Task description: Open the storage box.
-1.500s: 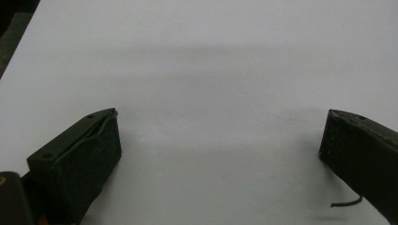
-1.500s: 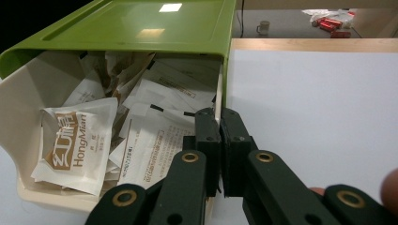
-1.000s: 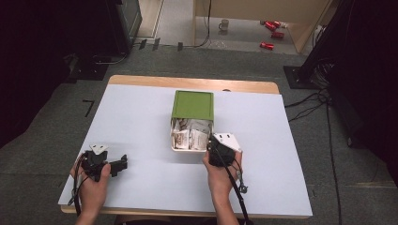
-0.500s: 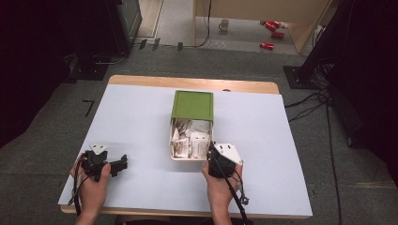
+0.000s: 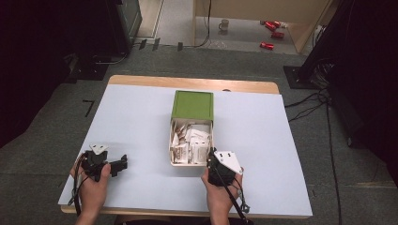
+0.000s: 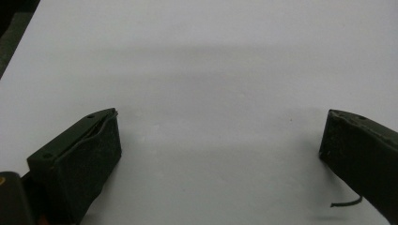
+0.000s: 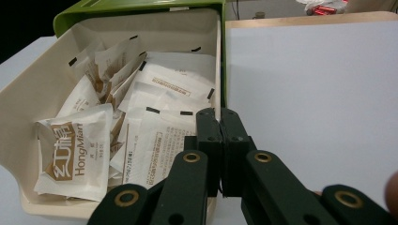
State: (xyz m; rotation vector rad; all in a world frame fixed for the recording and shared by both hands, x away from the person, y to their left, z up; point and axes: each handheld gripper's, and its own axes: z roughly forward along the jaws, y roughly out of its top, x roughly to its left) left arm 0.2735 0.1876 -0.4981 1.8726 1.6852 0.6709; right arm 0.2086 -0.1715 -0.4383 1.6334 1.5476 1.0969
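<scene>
Resting near the table's (image 5: 141, 122) front edge, left gripper (image 5: 123, 162): jaws wide apart, nothing between, seemingly idle. Right gripper (image 7: 220, 123): jaws pressed together, empty, poised at the near corner of the open box (image 5: 172, 146), likely to pick. Packets (image 7: 75, 152) heaped inside; green lid (image 5: 193, 104) behind.

A cream box (image 5: 171, 149) is seen near the middle of the table, open at its near part, while its far part is covered by a green lid (image 5: 193, 104) slid back toward the far edge. White paper packets (image 5: 192, 145) are piled loosely inside, overlapping and tilted at various angles. Brown print and the lettering "HongMian" are carried by the packet (image 7: 75, 152) at the near left corner in the right gripper view; small black marks are borne along the edges of the others.
</scene>
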